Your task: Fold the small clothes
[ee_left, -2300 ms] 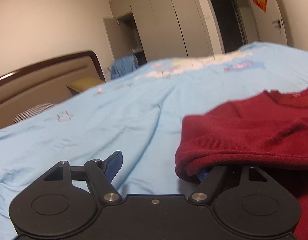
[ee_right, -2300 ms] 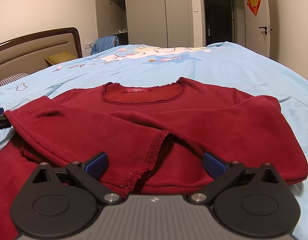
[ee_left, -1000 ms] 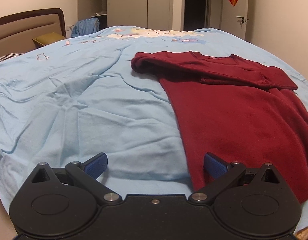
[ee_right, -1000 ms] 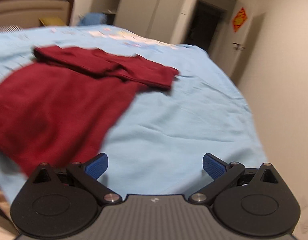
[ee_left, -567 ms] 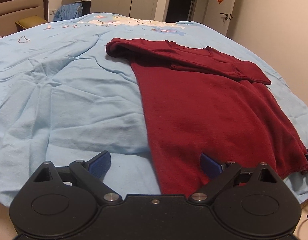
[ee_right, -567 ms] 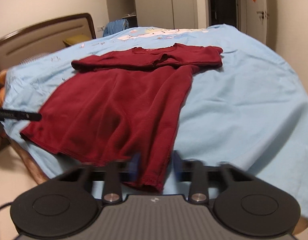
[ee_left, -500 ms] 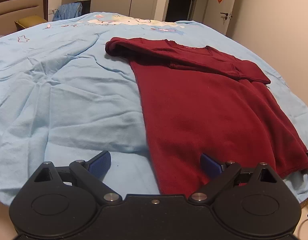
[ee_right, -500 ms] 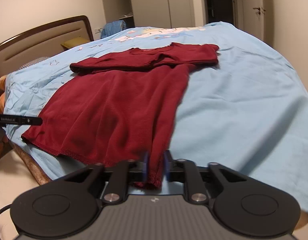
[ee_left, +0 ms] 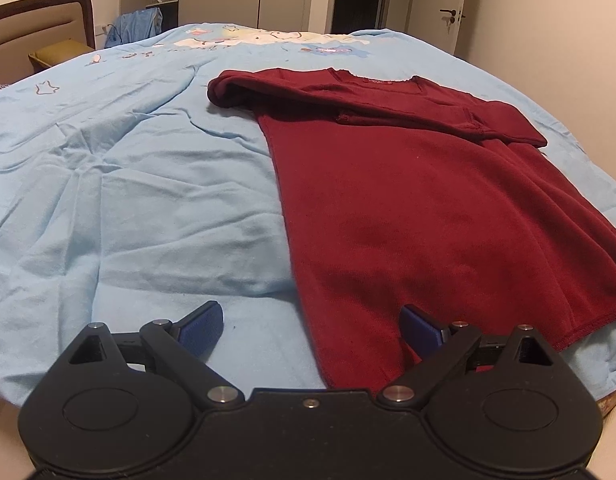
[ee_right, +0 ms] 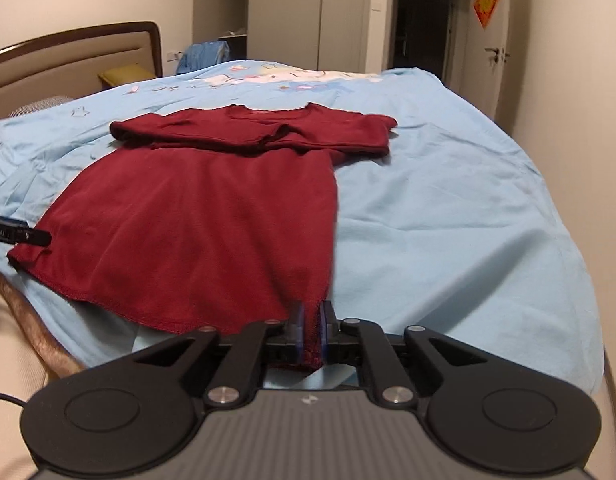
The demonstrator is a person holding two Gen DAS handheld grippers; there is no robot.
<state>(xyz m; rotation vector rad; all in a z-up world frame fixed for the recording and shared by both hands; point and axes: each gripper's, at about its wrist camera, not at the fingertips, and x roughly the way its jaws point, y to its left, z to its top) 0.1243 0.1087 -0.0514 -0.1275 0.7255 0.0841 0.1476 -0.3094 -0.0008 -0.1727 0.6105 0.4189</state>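
Observation:
A dark red long-sleeved top (ee_left: 408, 200) (ee_right: 211, 208) lies flat on the light blue bed, collar toward the far end, both sleeves folded across the chest. My left gripper (ee_left: 311, 322) is open at the near left corner of the hem; the corner of the cloth lies between its blue pads, the right pad over the fabric. My right gripper (ee_right: 312, 330) is shut on the near right corner of the hem, red cloth pinched between its blue pads. A black finger of the left gripper (ee_right: 19, 234) shows at the hem's left corner in the right wrist view.
The blue bedsheet (ee_left: 127, 200) is wrinkled left of the top. A headboard (ee_right: 67, 64) with pillows stands at the far left, wardrobes (ee_right: 287, 16) and a dark doorway (ee_right: 424, 24) behind. The bed's near edge drops off just under both grippers.
Both grippers moved back from the sleeves to the hem at the near edge of the bed. The right gripper has gone from open to shut on the hem corner. The left stays open.

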